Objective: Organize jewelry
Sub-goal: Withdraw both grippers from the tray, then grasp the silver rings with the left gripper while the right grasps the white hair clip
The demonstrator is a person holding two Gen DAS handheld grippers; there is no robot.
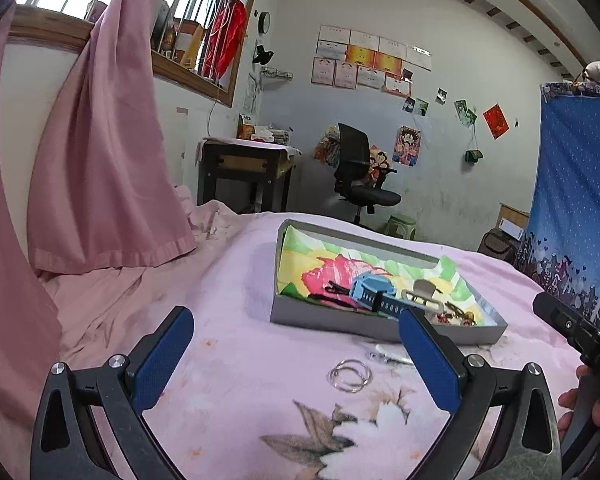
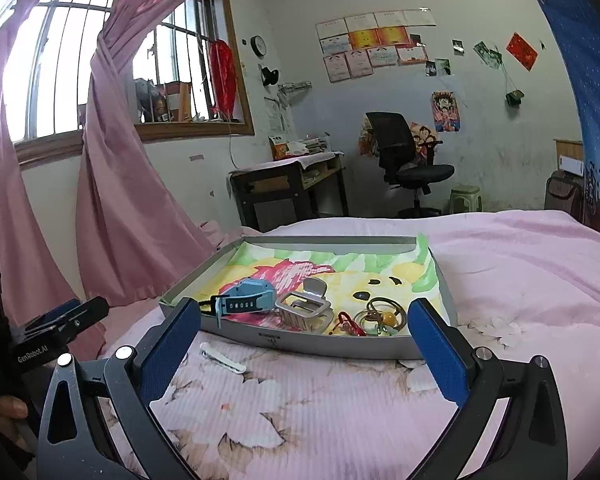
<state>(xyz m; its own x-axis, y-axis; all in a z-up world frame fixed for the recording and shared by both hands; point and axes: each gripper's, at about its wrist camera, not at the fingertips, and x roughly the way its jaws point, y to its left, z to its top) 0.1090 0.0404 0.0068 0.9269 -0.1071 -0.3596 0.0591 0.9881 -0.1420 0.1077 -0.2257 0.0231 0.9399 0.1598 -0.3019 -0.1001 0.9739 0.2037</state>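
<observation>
A shallow grey box lined with a colourful drawing sits on the pink bed. It holds a blue watch, a beige hair claw, black hairpins, and rings with red and yellow bits. Two clear bangles and a clear hair clip lie on the bedspread in front of the box. My left gripper is open and empty, above the bedspread near the bangles. My right gripper is open and empty, just before the box.
The pink floral bedspread spreads around the box. A pink curtain hangs at the left, a blue curtain at the right. A desk, office chair and green stool stand beyond the bed.
</observation>
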